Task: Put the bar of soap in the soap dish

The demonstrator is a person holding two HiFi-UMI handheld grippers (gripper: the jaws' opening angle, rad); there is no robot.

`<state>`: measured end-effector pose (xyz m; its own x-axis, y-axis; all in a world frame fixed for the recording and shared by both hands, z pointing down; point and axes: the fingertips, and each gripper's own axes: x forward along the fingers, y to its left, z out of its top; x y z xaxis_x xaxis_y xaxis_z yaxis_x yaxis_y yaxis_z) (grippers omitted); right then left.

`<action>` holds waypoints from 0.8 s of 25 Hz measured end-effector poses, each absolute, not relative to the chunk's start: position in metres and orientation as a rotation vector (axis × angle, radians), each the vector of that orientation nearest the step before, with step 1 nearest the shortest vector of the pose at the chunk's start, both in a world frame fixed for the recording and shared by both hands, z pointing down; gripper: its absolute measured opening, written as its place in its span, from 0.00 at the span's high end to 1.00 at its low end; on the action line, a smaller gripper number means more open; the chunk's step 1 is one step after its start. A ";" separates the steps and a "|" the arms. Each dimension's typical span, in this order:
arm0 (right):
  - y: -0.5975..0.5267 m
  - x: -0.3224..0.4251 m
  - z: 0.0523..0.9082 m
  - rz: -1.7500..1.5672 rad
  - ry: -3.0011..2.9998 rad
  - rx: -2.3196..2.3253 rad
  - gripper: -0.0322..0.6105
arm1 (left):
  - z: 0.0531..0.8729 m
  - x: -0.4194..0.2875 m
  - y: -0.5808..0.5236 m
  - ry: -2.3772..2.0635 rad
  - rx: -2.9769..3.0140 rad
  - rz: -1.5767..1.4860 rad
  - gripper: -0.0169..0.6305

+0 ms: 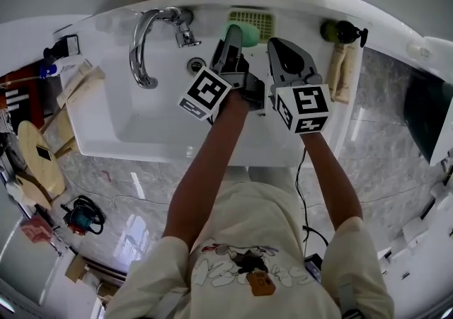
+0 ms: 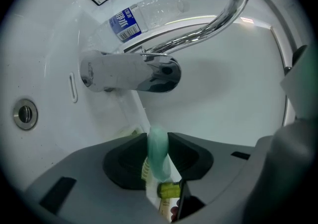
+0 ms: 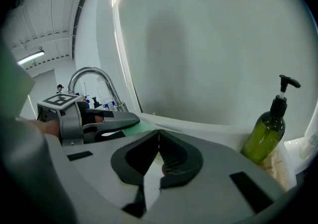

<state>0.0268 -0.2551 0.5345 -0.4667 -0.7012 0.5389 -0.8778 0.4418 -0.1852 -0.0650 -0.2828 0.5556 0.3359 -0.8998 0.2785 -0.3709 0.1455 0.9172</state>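
Note:
A pale green bar of soap [image 1: 245,32] is held on edge just in front of the yellow-green slotted soap dish [image 1: 260,22] on the sink's back ledge. My left gripper [image 1: 233,36] is shut on the bar; in the left gripper view the soap [image 2: 158,151] stands upright between the dark pads, over the white basin. My right gripper [image 1: 277,45] hovers just to the right of it, shut with nothing between its jaws [image 3: 159,144]. The right gripper view also catches the left gripper [image 3: 107,122] with a green sliver of soap [image 3: 133,128].
A chrome faucet [image 1: 144,45] arches over the white sink [image 1: 106,119], with the drain [image 1: 196,65] beneath it. A green pump bottle [image 1: 345,31] stands at the back right, beside a folded cloth [image 1: 342,70]. A clear plastic bottle [image 2: 149,17] lies behind the faucet.

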 end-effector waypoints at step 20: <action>-0.255 0.031 0.560 0.671 -2.253 1.331 0.94 | 0.559 -0.051 -0.294 -1.276 1.565 -0.435 0.76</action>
<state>0.0307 -0.2552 0.5600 -0.4421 -0.6767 0.5887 -0.8886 0.4199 -0.1847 -0.0508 -0.2944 0.5591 0.3716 -0.8758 0.3080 -0.5052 0.0877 0.8586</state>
